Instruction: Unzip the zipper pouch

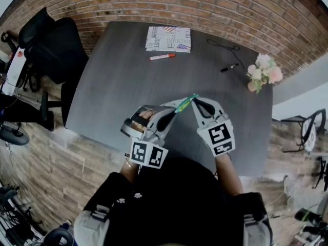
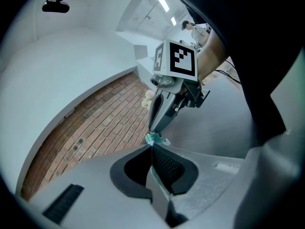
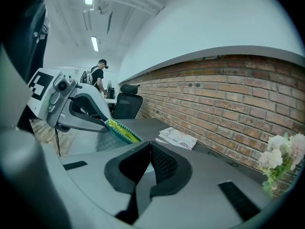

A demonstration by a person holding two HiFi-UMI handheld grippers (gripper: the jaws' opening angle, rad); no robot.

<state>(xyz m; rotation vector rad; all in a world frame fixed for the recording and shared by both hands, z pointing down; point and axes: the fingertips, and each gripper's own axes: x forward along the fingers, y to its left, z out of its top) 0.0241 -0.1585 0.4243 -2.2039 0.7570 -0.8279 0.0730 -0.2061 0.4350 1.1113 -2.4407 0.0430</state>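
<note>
1. The pouch [image 1: 185,103] hangs in the air above the table [image 1: 128,70], stretched between the two grippers in front of the person.
2. The left gripper [image 1: 176,108] has its jaws fully together, pinching the pouch's near-left end. Only a teal scrap shows at their tip in the left gripper view.
3. The right gripper [image 1: 195,100] is closed as well, on the opposite end. Whether it has the pull or only fabric, I cannot tell.
4. The step in hand looks like the grip before the pull, one end anchored and the other taken up. How far the zip is open, no view shows.
5. Next, the left should hold firm while the right draws along the zip line, keeping the pouch taut.
6. The long axis runs from lower left to upper right in the head view, spanning tip to tip. The pouch shows edge-on, as a narrow green-and-teal strip.
</note>
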